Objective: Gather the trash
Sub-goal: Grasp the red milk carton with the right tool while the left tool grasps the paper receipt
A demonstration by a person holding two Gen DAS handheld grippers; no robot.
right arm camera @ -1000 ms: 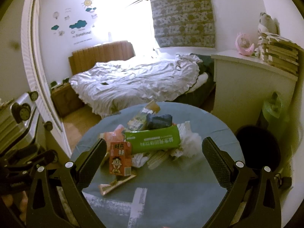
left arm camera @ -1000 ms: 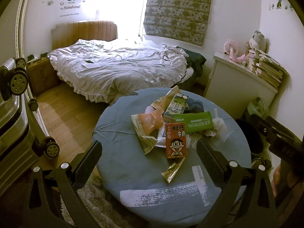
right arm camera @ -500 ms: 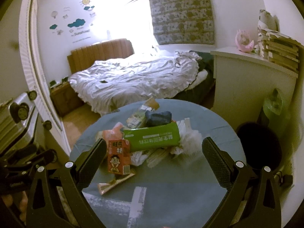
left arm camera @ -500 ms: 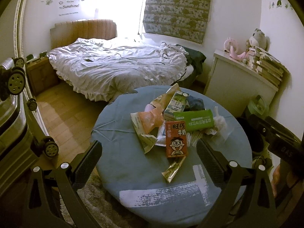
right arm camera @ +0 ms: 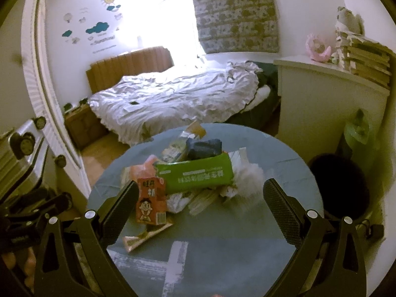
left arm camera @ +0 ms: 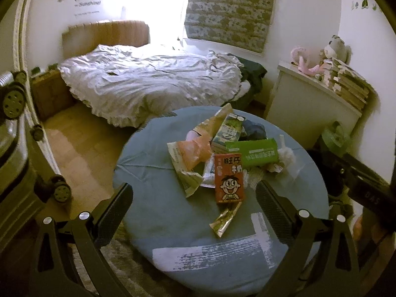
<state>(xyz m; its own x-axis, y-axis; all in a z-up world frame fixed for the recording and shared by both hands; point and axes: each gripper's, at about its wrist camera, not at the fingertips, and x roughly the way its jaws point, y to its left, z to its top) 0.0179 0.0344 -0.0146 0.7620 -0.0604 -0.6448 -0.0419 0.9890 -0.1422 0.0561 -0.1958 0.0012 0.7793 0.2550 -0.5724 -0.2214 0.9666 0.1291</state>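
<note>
A pile of trash lies on a round blue-grey table (left arm camera: 158,198) (right arm camera: 222,252): a red milk carton (left arm camera: 229,179) (right arm camera: 149,203), a green tissue pack (left arm camera: 257,152) (right arm camera: 198,173), an orange bag (left arm camera: 195,149), a flat gold wrapper (left arm camera: 224,219) (right arm camera: 146,235), a dark pouch (right arm camera: 204,147) and crumpled white paper (right arm camera: 247,178). My left gripper (left arm camera: 194,203) is open and empty above the near left of the table. My right gripper (right arm camera: 200,203) is open and empty, above the table just short of the pile.
A black bin (right arm camera: 344,185) stands on the floor right of the table, with a green bag (right arm camera: 358,131) behind it. A white cabinet (left arm camera: 311,104) holds stacked books and plush toys. A bed (left arm camera: 148,81) lies behind; a suitcase (left arm camera: 12,148) stands at left.
Both grippers have moved slightly forward and down toward the table; the pile looks a little larger in the right wrist view. Nothing was picked up.
</note>
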